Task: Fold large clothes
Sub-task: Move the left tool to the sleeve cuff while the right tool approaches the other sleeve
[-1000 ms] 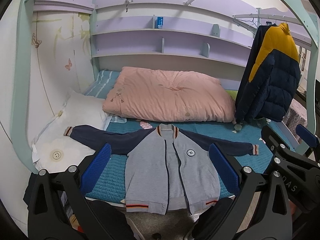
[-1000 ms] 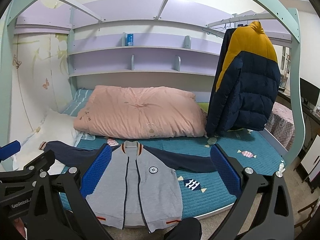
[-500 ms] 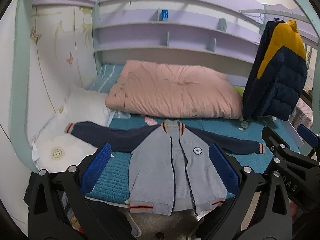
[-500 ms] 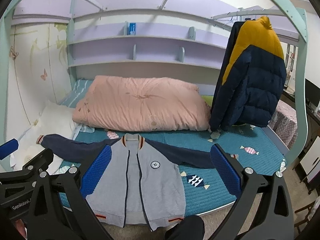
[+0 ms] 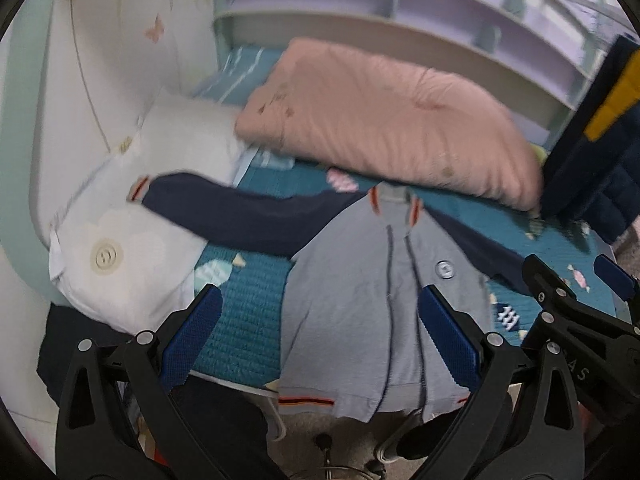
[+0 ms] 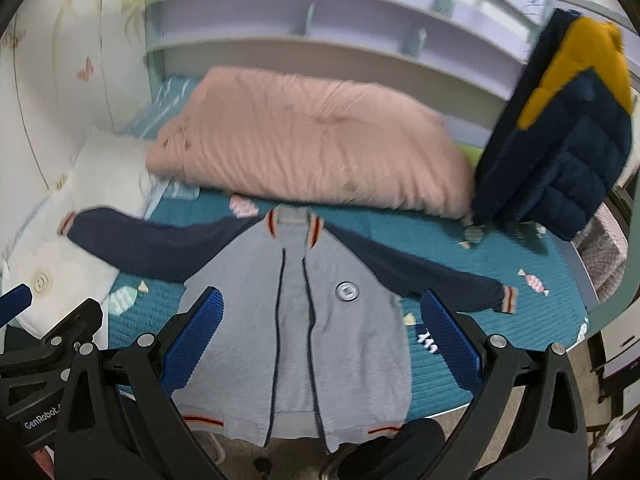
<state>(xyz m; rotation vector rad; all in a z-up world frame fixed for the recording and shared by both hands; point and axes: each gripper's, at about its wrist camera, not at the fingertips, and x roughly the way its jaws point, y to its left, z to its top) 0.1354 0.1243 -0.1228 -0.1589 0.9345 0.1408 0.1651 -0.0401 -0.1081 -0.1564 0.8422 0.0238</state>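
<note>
A grey jacket [image 5: 360, 312] with navy sleeves lies face up and spread flat on the teal bedspread [image 5: 248, 320]; it also shows in the right wrist view [image 6: 296, 320]. Its hem hangs over the front edge of the bed. Its left sleeve [image 5: 224, 212] reaches onto a white pillow [image 5: 132, 248], and its right sleeve [image 6: 432, 276] lies on the bedspread. My left gripper [image 5: 320, 320] is open and empty above the jacket's lower left part. My right gripper [image 6: 320, 320] is open and empty above the jacket's middle.
A folded pink quilt [image 6: 308, 140] lies behind the jacket. A navy and yellow puffer coat [image 6: 560, 128] hangs at the right. Lilac shelves [image 6: 320, 40] run along the back wall. The white pillow [image 6: 80, 208] is at the left.
Both grippers have moved forward and tilted down toward the jacket, which now looks larger and closer. Both stay open. The jacket has not moved.
</note>
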